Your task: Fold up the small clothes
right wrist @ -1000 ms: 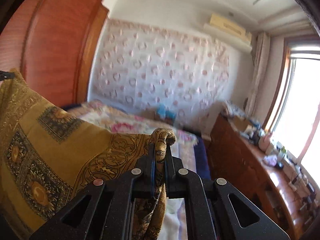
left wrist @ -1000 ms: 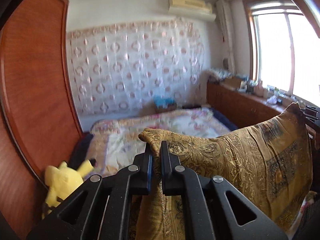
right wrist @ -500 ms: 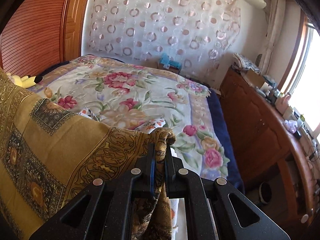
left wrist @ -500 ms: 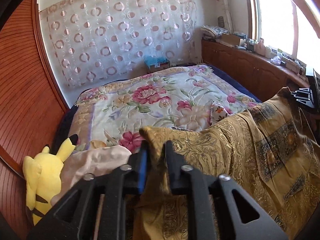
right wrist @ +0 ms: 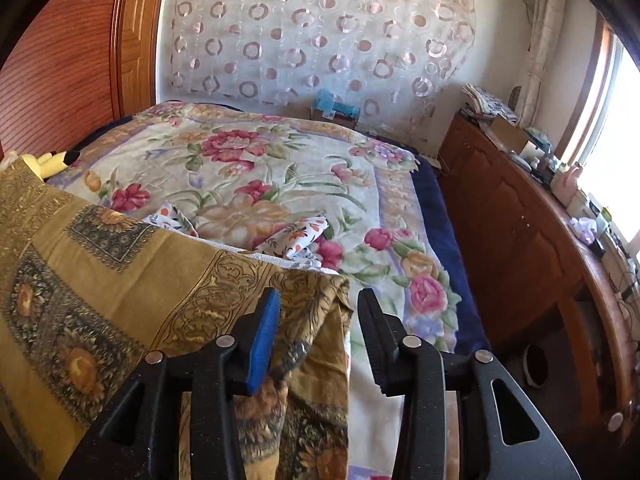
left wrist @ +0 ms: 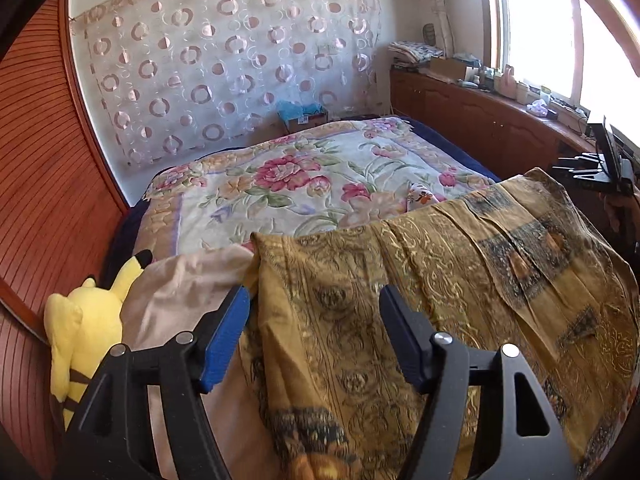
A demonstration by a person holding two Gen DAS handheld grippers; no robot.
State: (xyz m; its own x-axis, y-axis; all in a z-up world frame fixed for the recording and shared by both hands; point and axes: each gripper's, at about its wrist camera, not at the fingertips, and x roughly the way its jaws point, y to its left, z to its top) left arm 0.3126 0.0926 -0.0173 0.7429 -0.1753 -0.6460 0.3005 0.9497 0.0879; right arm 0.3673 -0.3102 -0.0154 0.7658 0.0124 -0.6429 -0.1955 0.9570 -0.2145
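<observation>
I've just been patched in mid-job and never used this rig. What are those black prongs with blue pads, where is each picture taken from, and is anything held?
There is no robot arm: a person holds a two-finger gripper in each hand, with a fisheye camera looking along the fingers. One picture is from the left gripper, the other from the right gripper. Both stand open and hold nothing. Between and under their fingers lies the gold patterned cloth, spread on the floral bedspread. A small white floral garment lies just beyond it. A yellow plush toy and a beige cloth sit to the left.

Gold paisley cloth (left wrist: 460, 280); floral cream bedspread (left wrist: 312, 176).
</observation>
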